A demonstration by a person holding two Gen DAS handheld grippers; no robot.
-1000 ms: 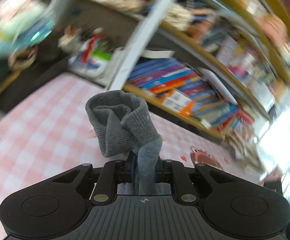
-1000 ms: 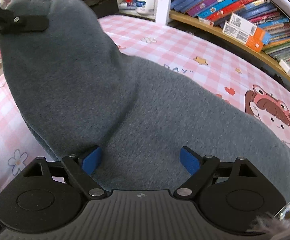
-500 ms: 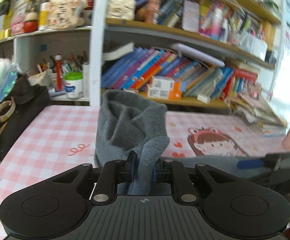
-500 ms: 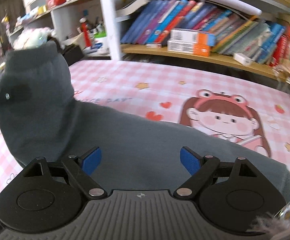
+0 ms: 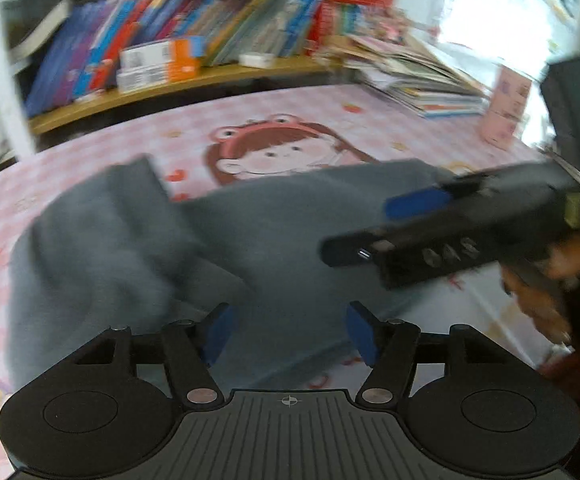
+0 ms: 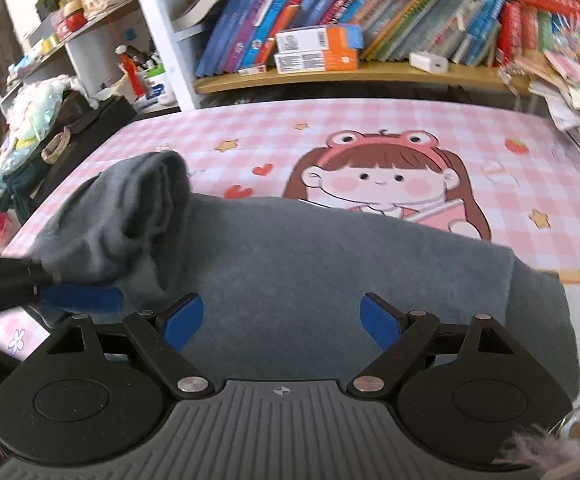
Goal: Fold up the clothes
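While grey garment (image 6: 330,272) lies long axis left-right on table (image 6: 410,128), bunched cuff end (image 6: 146,200) nearer left tongs (image 5: 288,330); left and right tongs (image 6: 282,316) both apart, empty.

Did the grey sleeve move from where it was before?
Yes. The grey sleeve dropped from the bookshelf height onto the pink tablecloth; the left gripper let go.

No lettering can be read. The book spines (image 6: 330,12) on the shelf (image 6: 354,74) and the orange-and-white boxes (image 6: 316,48) below them carry print too small and blurred to make out.
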